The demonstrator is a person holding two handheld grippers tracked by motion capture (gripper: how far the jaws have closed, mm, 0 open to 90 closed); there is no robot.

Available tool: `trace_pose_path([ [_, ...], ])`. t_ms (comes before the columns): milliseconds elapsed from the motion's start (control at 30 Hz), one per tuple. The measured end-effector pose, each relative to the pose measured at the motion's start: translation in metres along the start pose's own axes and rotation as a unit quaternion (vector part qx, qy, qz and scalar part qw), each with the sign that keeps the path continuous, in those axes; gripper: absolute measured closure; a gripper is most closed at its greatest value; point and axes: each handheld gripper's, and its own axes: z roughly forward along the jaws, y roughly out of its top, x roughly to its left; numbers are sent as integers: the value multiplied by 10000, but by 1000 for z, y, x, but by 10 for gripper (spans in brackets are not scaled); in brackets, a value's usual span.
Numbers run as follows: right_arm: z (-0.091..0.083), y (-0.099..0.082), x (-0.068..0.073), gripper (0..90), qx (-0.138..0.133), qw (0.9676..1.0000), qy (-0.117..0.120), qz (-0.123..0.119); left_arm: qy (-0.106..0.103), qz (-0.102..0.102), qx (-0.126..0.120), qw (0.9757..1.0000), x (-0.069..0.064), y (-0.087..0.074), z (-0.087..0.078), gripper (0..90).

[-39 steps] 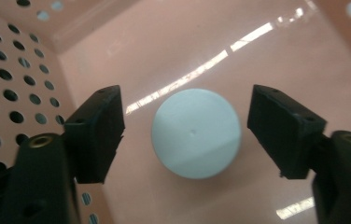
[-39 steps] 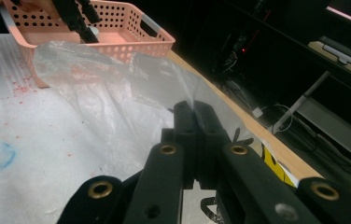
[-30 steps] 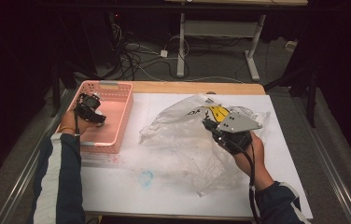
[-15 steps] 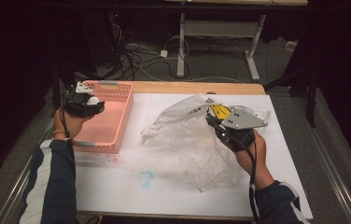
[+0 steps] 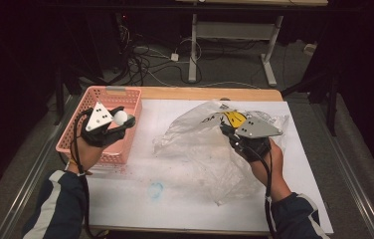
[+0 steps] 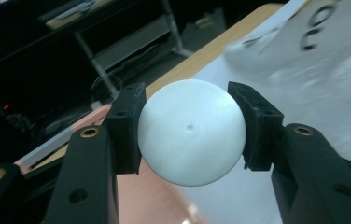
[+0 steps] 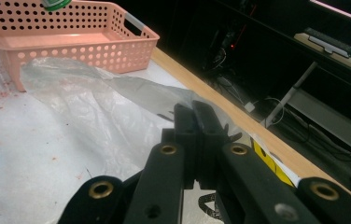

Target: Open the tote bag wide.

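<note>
Table (image 5: 185, 209), ball (image 6: 191, 132) in left claw (image 6: 191, 126)

White sheet (image 5: 185, 199) on wooden table (image 5: 210, 93), blue smudge (image 5: 156, 189), cables on floor (image 5: 145, 55)

Dark room, light falls mostly on the bench (image 5: 254, 93), wooden top with a pale edge, most of it under a white sheet (image 5: 185, 204) with faint blue and reddish marks. Grey carpeted floor (image 5: 234, 59) beyond it, a tangle of black and white cables (image 5: 147, 62) lying there. Behind, a white metal table frame (image 5: 234, 35) with two legs on flat feet. A dark stand leg (image 5: 331, 107) at right of the bench. Grey floor strips run along both bench sides. Right gripper view: dark shelving (image 7: 332, 42) at back, small red light (image 7: 233, 46).
</note>
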Motion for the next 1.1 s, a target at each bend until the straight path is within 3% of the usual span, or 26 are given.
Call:
trace_pose_path([
  [167, 2, 0, 0, 900, -15, 10000, 21, 43, -338, 430, -297, 9981, -37, 20, 2, 484],
  [367, 6, -1, 3, 900, 21, 10000, 64, 19, -922, 659, -588, 9918, -73, 31, 3, 484],
  [500, 8, -2, 6, 900, 33, 9999, 108, 3, -1435, 1014, -503, 9832, -109, 30, 15, 484],
  [567, 8, -2, 7, 900, 19, 9999, 137, 17, -1632, 1271, -361, 9777, -126, 27, 26, 484],
  [633, 8, -2, 9, 900, 12, 9999, 165, 6, -1793, 1358, -188, 9742, -138, 24, 38, 483],
  [833, 10, -1, 13, 900, -30, 9994, 353, 58, -1933, 1570, 203, 9683, -160, 12, 77, 483],
  [1100, 11, -2, 12, 900, -59, 9987, 472, 196, -1907, 1574, 425, 9680, -171, 8, 128, 483],
])
